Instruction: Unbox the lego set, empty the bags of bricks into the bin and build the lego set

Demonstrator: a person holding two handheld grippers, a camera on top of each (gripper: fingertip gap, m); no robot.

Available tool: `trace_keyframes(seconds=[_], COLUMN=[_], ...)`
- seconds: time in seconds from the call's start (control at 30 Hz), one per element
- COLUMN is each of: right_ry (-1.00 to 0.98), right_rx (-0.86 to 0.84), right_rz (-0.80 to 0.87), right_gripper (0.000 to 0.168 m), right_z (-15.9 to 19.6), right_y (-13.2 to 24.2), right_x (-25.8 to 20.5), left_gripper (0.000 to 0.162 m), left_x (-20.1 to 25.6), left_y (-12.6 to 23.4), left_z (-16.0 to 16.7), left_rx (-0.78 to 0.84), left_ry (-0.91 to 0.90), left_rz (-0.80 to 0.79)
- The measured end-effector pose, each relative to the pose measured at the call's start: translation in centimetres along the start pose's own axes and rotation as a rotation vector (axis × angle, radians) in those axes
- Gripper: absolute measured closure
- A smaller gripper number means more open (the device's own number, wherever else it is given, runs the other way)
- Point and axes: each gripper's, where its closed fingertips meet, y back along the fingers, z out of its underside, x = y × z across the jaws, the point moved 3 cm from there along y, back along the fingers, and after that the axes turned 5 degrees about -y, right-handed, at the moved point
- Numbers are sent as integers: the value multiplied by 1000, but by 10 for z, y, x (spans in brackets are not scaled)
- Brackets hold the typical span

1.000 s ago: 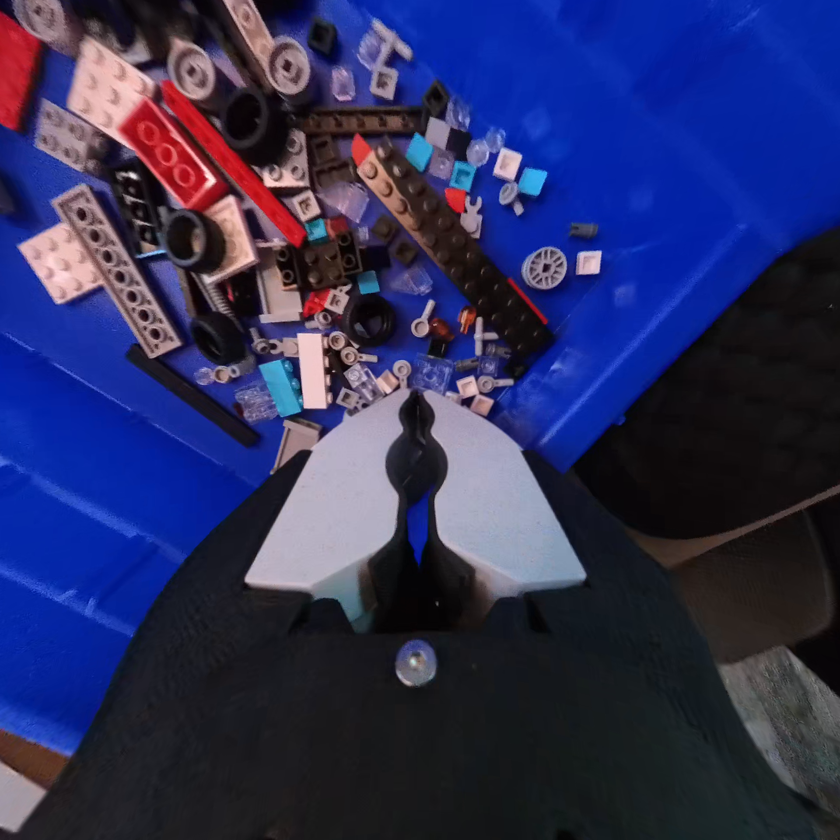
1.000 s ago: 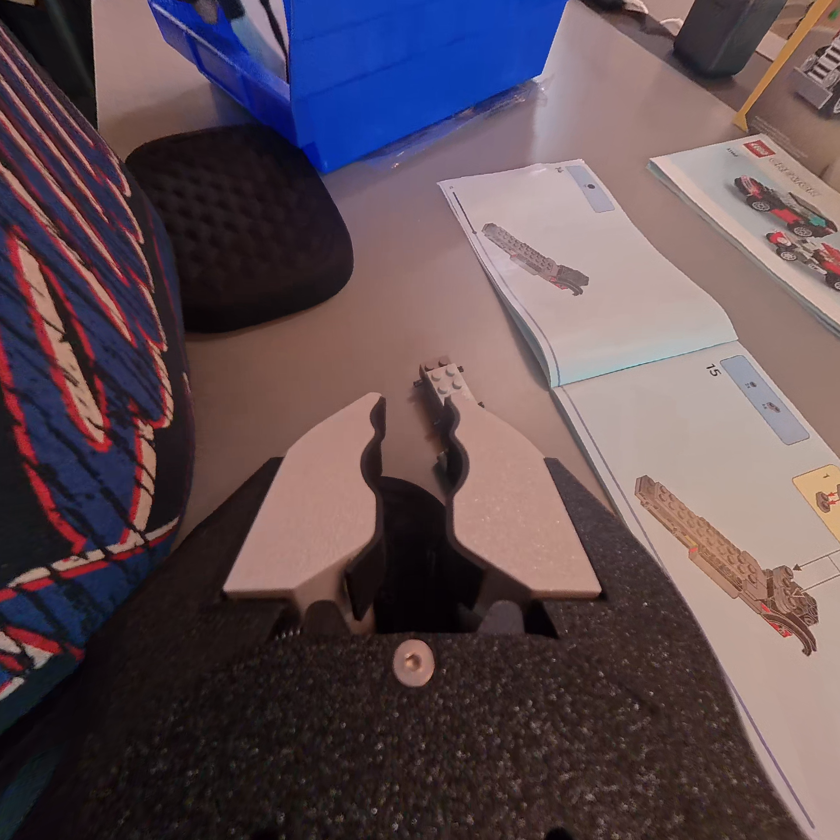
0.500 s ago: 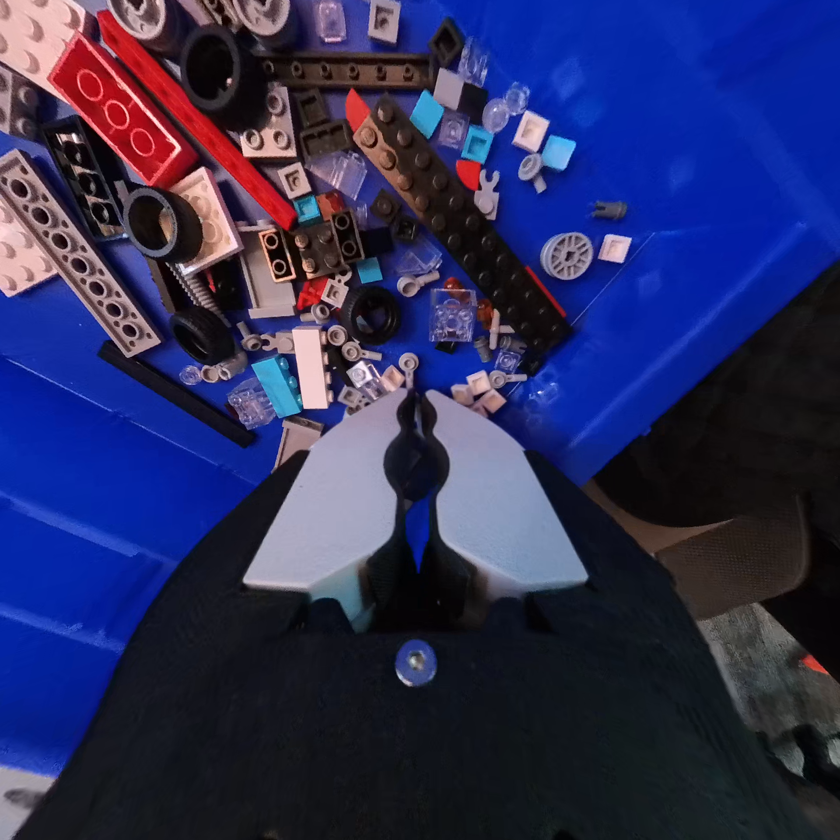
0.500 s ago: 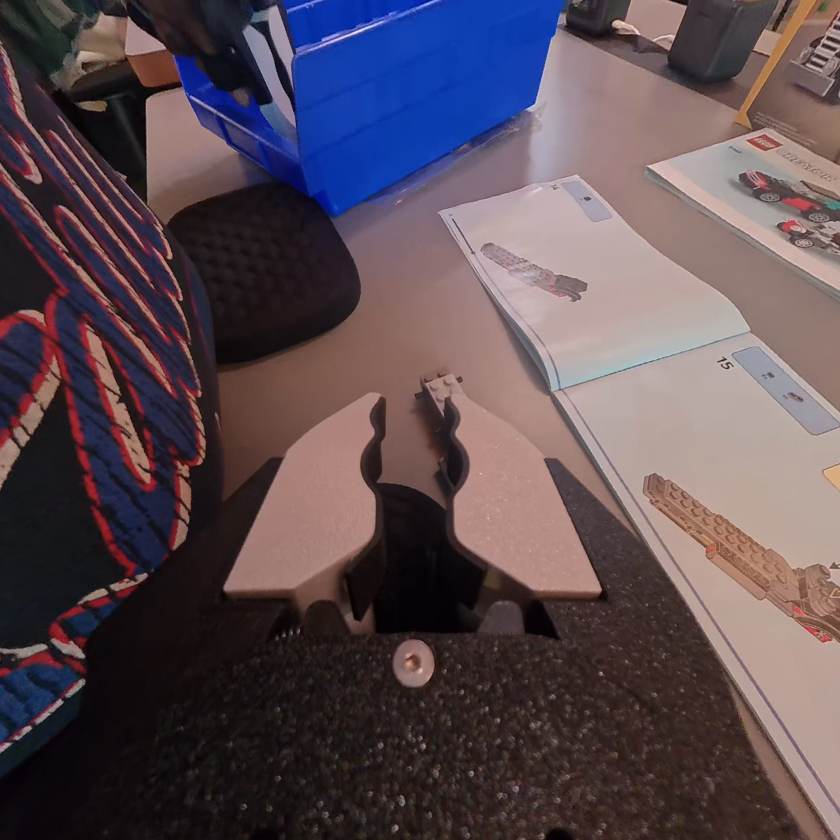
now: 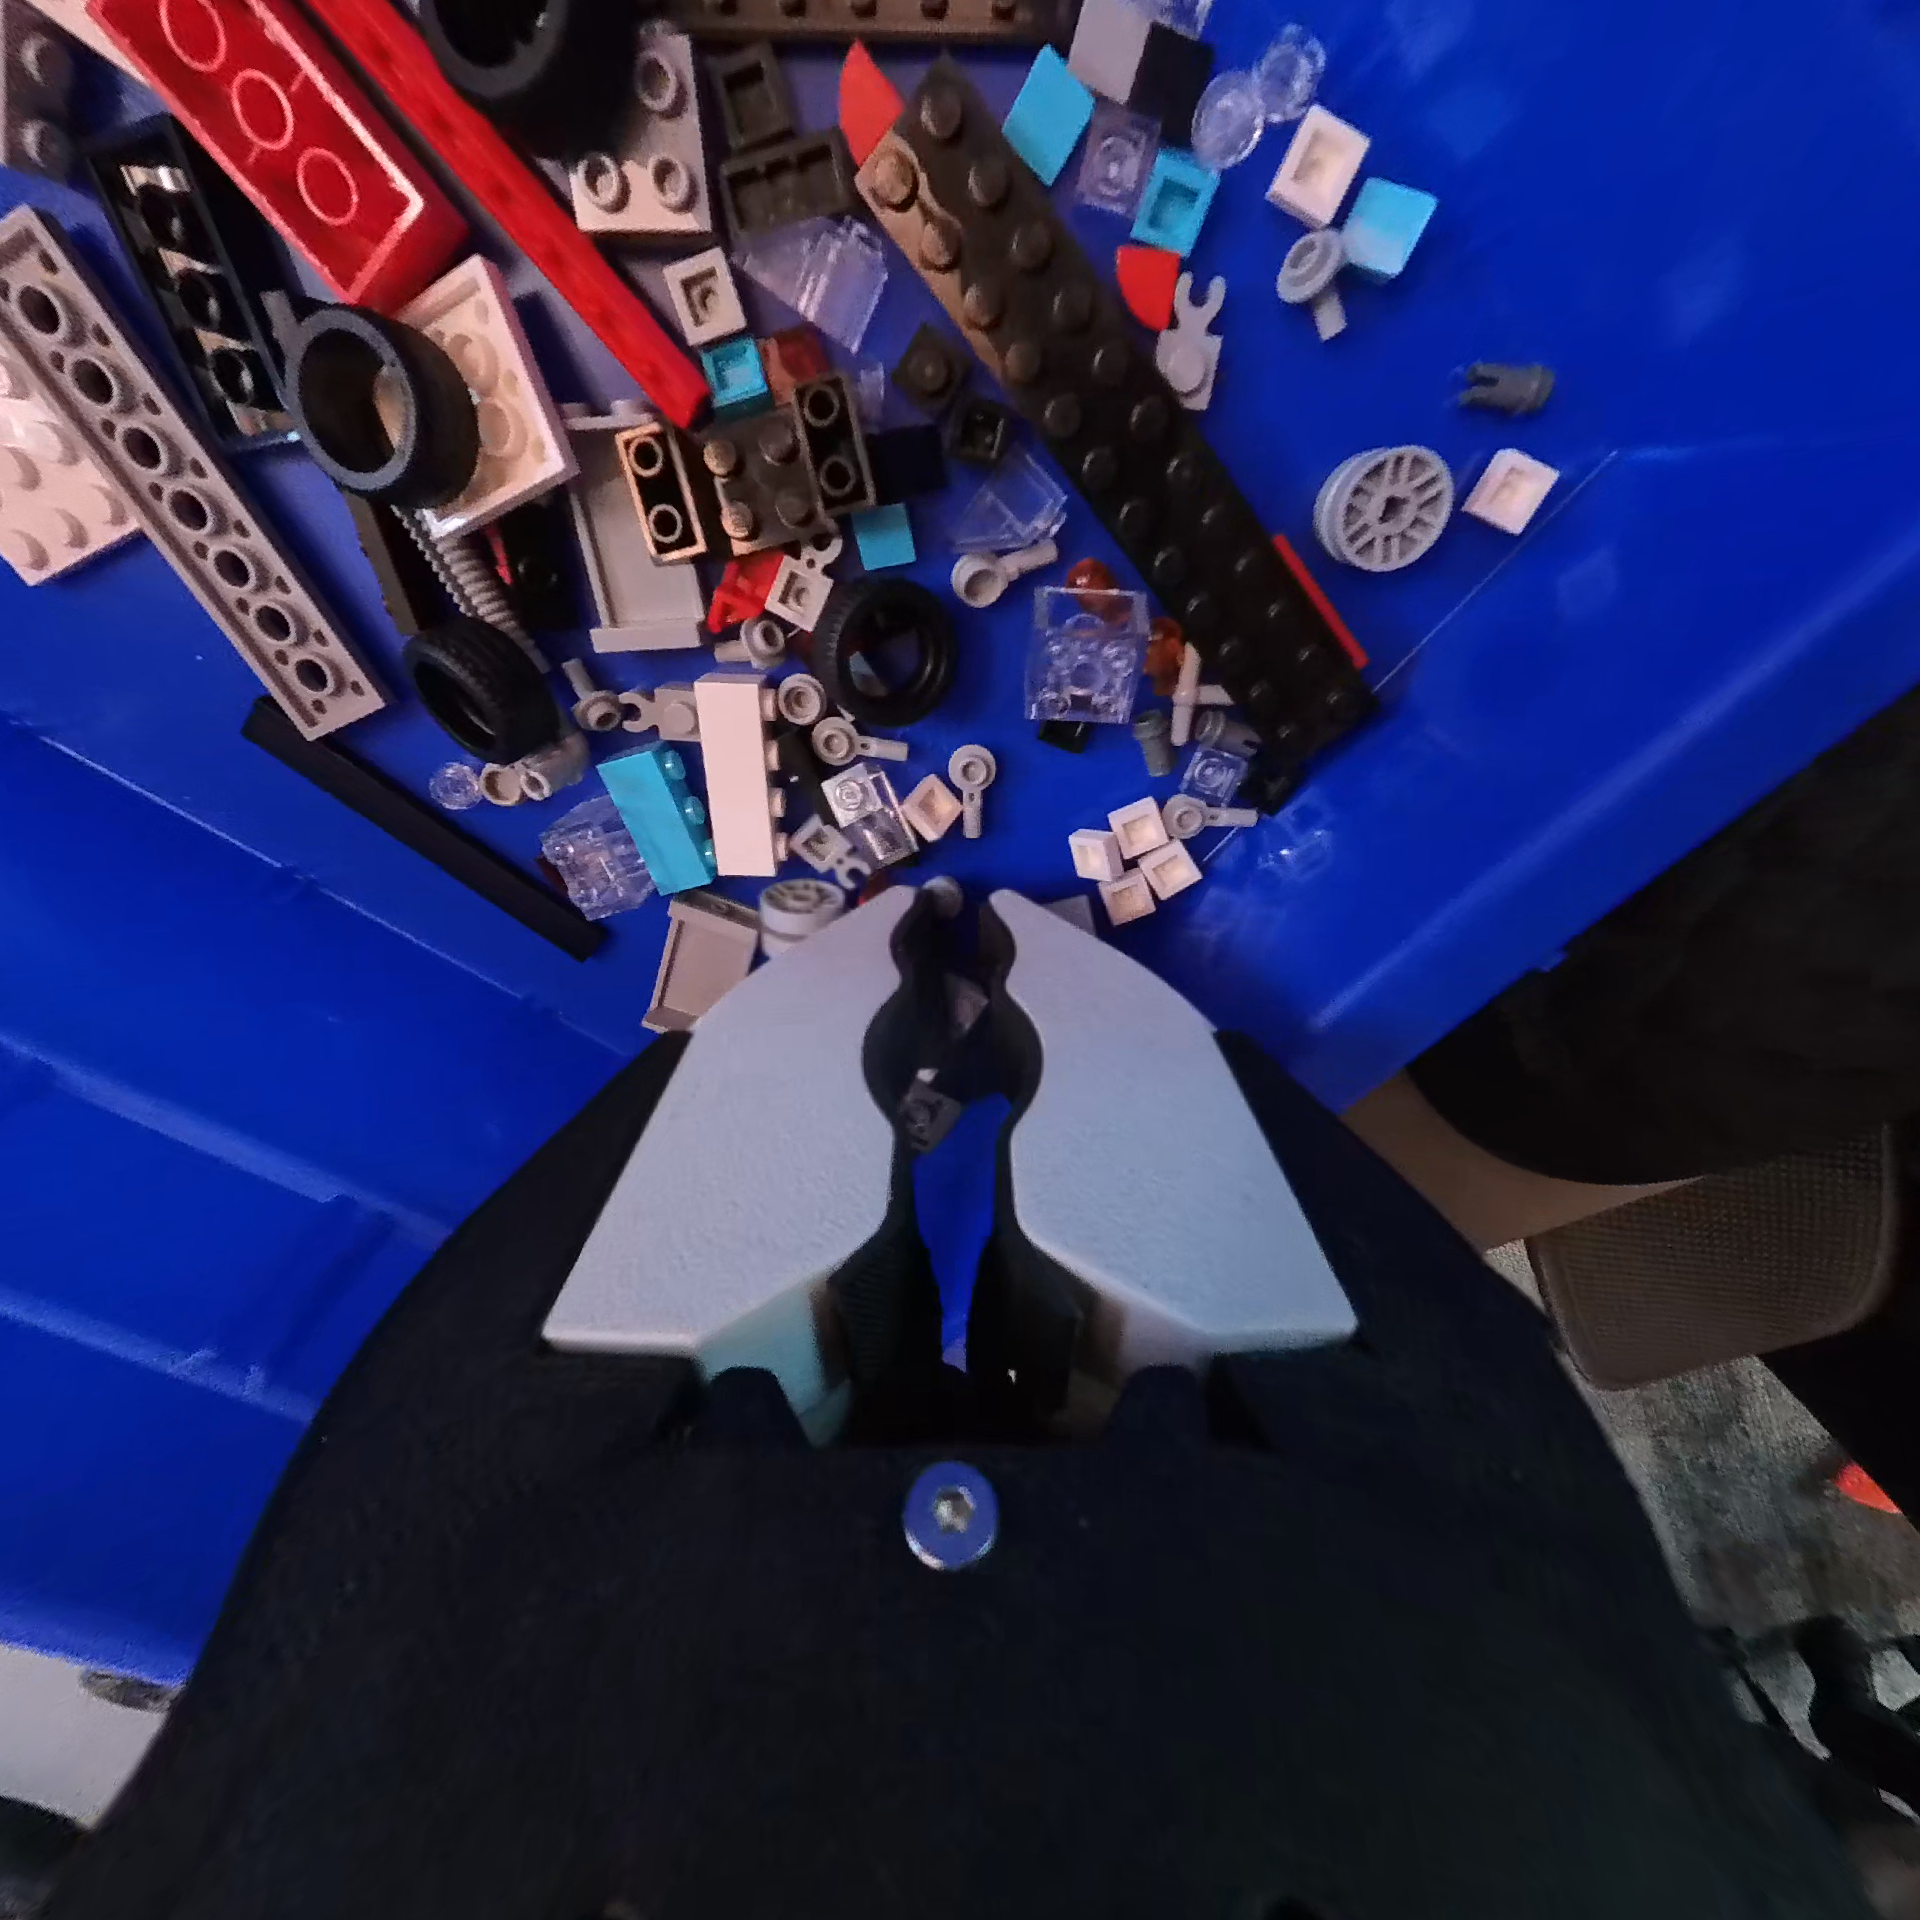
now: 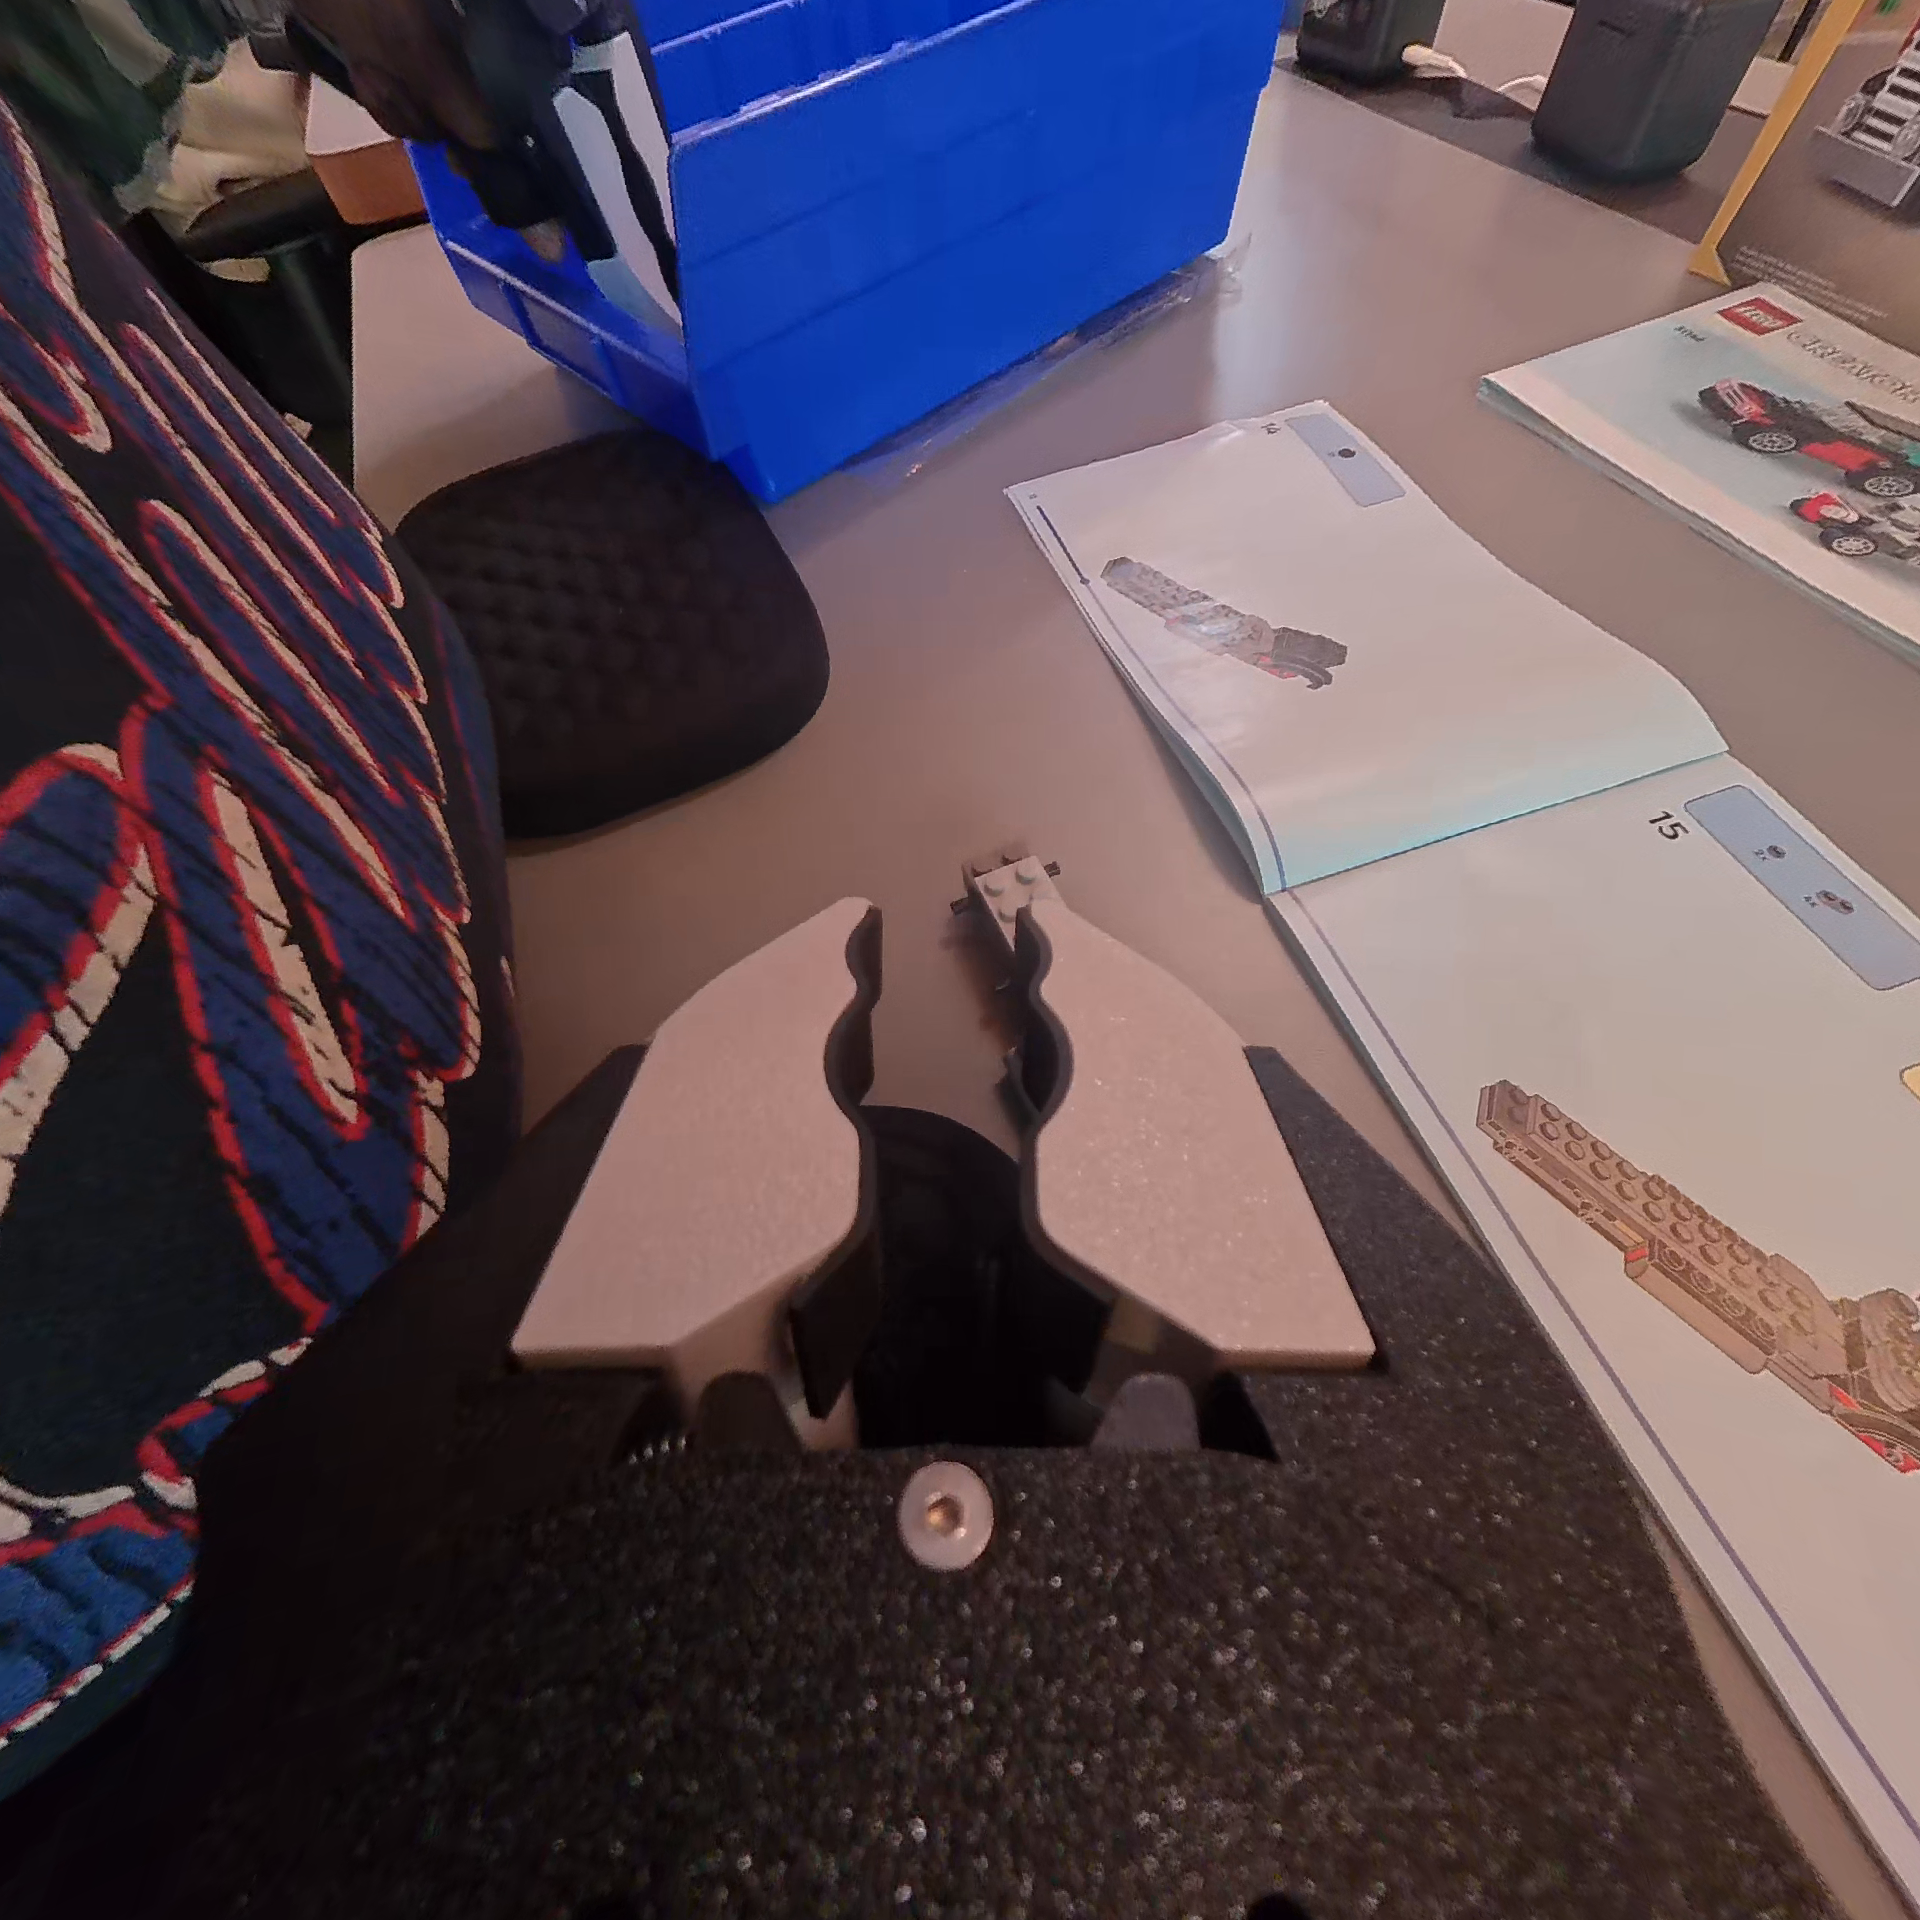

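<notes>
My left gripper (image 5: 958, 904) points down into the blue bin (image 5: 1621, 260), low over the loose bricks. Its jaws stand a narrow gap apart, and a small grey round piece (image 5: 941, 890) shows between the tips. A long black plate (image 5: 1101, 395), a small black tyre (image 5: 894, 665) and a grey wheel hub (image 5: 1382, 506) lie just ahead. My right gripper (image 6: 948, 920) is open and low over the grey table. The small grey partial build (image 6: 1006, 883) lies against its right finger, partly hidden under it. The bin (image 6: 935, 260) and my left gripper (image 6: 540, 156) show at the back.
An open instruction booklet (image 6: 1403, 675) lies right of the build, with a second booklet (image 6: 1714, 436) and the set's box (image 6: 1849, 156) beyond. A black padded cushion (image 6: 623, 623) sits in front of the bin. A person's patterned sleeve (image 6: 208, 727) fills the left. One gripper's finger ends stand about 35 cm off the other's. It is some 8 cm from my left tips to the long black plate (image 5: 1101, 395).
My left gripper has moved lower toward the bricks and its jaws have parted slightly from shut. My right gripper has drawn back a little, still open beside the build.
</notes>
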Motion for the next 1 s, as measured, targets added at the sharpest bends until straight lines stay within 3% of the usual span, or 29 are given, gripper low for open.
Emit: trace_keyframes(seconds=[0.33,1.0], right_ry=[-11,-20], right_rx=[-13,-11], right_rz=[-9,-21], right_gripper=[144,144], right_z=[1,0], right_y=[-1,-2], right_x=[0,1], left_gripper=[150,161], left_x=[-4,-5], left_y=[-1,12], left_z=[-3,-7], left_rx=[7,91], left_ry=[-2,-25], left_rz=[-19,-115])
